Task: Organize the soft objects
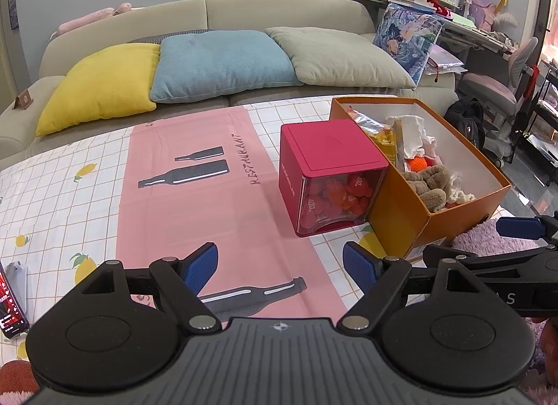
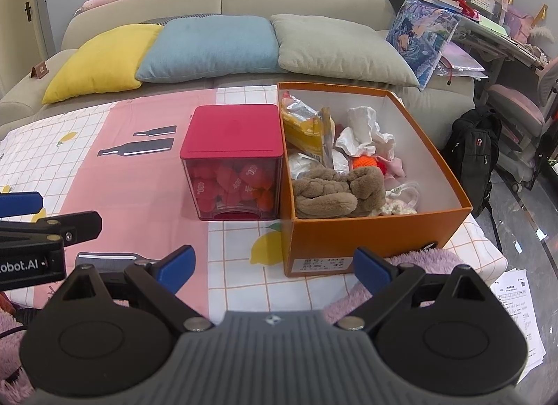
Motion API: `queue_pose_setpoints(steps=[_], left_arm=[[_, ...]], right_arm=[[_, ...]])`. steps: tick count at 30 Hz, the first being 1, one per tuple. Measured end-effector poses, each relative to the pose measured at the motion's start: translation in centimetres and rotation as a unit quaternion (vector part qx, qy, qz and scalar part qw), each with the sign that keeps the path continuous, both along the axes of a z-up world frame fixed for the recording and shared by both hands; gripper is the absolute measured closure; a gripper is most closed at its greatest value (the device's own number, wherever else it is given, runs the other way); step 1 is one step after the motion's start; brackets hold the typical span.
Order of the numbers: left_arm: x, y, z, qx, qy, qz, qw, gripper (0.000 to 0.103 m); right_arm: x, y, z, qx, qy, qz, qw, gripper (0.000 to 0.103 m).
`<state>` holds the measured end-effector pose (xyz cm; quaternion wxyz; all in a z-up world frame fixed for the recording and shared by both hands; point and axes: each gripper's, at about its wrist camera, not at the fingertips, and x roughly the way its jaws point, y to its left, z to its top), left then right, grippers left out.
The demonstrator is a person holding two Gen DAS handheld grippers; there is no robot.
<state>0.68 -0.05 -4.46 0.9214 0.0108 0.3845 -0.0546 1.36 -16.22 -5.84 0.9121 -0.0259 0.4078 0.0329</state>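
An orange cardboard box point(image 2: 352, 239) stands on the table, also in the left wrist view point(image 1: 394, 220). It holds a brown plush toy point(image 2: 334, 192), an orange knitted ball point(image 2: 364, 162), white crumpled cloth point(image 2: 362, 129), a yellow snack bag point(image 2: 303, 129) and other soft bits. A red cube container point(image 2: 232, 133) with red soft hearts behind its clear front point(image 2: 233, 185) stands against the box's left side. My left gripper point(image 1: 280, 267) is open and empty over the pink cloth. My right gripper point(image 2: 275, 267) is open and empty, in front of the box.
A checked and pink tablecloth point(image 1: 195, 196) covers the table. A sofa with yellow point(image 1: 101, 84), blue and grey cushions stands behind. A phone point(image 1: 10, 304) lies at the left edge. A purple fluffy rug point(image 2: 422, 260), a black backpack point(image 2: 474, 150) and papers point(image 2: 519, 314) are at the right.
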Motion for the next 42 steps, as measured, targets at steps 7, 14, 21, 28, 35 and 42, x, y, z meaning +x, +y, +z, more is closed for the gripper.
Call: queue_pose_setpoints(steps=[7, 14, 21, 28, 35, 42], left_arm=[[-0.04, -0.03, 0.04, 0.0, 0.0, 0.001, 1.0, 0.008], [-0.08, -0.05, 0.13, 0.0, 0.0, 0.001, 1.0, 0.008], [-0.08, -0.04, 0.12, 0.0, -0.001, 0.001, 1.0, 0.008], [-0.08, 0.0, 0.17, -0.001, -0.001, 0.001, 1.0, 0.008], [-0.08, -0.03, 0.34, -0.001, -0.002, 0.003, 1.0, 0.008], [-0.2, -0.09, 0.54, -0.002, -0.002, 0.006, 1.0, 0.008]], right_arm=[[0.05, 0.0, -0.08, 0.0, 0.002, 0.001, 1.0, 0.008], [0.04, -0.13, -0.14, 0.0, 0.002, 0.004, 1.0, 0.008], [0.04, -0.1, -0.12, -0.001, 0.002, 0.004, 1.0, 0.008], [0.04, -0.04, -0.11, -0.001, 0.002, 0.003, 1.0, 0.008], [0.04, -0.01, -0.1, -0.001, 0.003, 0.003, 1.0, 0.008], [0.04, -0.11, -0.13, -0.001, 0.003, 0.004, 1.0, 0.008]])
